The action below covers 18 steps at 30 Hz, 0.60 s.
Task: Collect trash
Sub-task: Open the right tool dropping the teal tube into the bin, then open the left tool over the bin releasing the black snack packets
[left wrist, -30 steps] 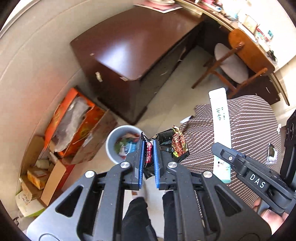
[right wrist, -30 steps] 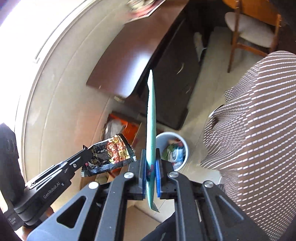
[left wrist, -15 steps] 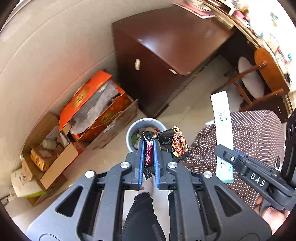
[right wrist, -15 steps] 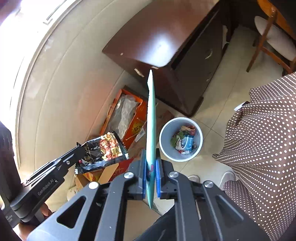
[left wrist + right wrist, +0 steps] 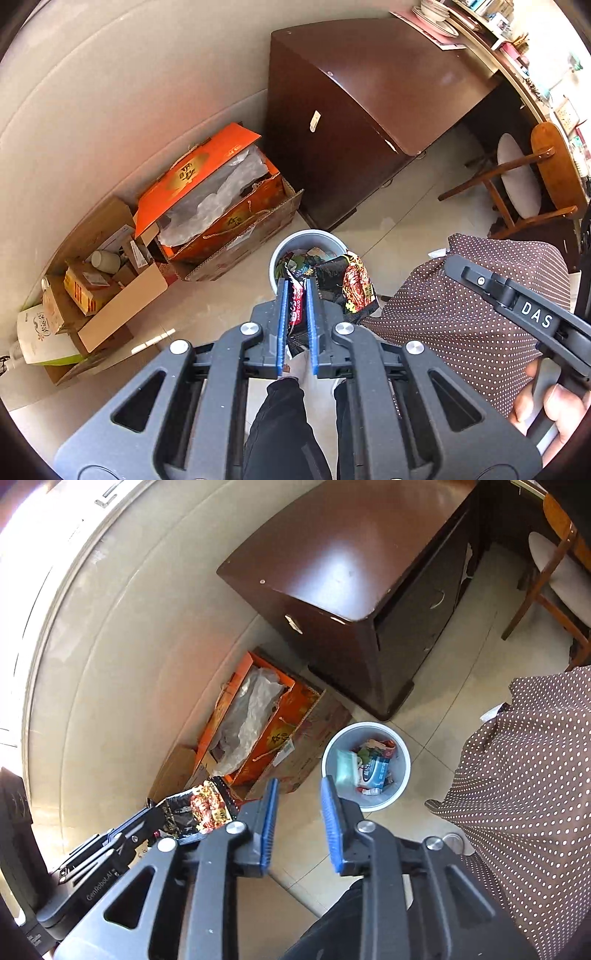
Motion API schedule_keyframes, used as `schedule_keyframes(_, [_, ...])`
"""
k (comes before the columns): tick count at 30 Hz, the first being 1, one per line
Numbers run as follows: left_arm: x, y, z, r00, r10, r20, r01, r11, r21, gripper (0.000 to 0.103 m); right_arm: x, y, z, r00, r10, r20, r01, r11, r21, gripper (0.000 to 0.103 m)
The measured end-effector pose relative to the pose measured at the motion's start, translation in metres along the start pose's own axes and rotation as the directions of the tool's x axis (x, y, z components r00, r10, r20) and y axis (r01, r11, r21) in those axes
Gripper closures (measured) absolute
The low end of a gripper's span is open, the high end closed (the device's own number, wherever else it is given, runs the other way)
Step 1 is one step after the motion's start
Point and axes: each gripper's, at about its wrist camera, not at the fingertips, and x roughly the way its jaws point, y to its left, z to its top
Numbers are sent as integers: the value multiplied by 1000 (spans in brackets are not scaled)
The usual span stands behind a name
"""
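Snack wrapper point(image 5: 332, 284), frame centre, clamped by the left gripper point(image 5: 295, 295) above the bin point(image 5: 365, 764). Right gripper point(image 5: 297, 797), lower centre, jaws opening with nothing between them; a pale green packet point(image 5: 346, 768) lies in the bin beside 1 orange box point(image 5: 258, 723).

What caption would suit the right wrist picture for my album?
Right hand-held gripper opening, nothing between its blue pads, above a round grey waste bin holding wrappers and a pale green flat packet.
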Motion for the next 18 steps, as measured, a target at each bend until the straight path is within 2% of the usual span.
schedule_keyframes(18, [7, -36, 8, 1000, -13, -22, 15, 995, 98, 93, -22, -26, -5, 1000, 2, 28, -4, 998, 62, 67])
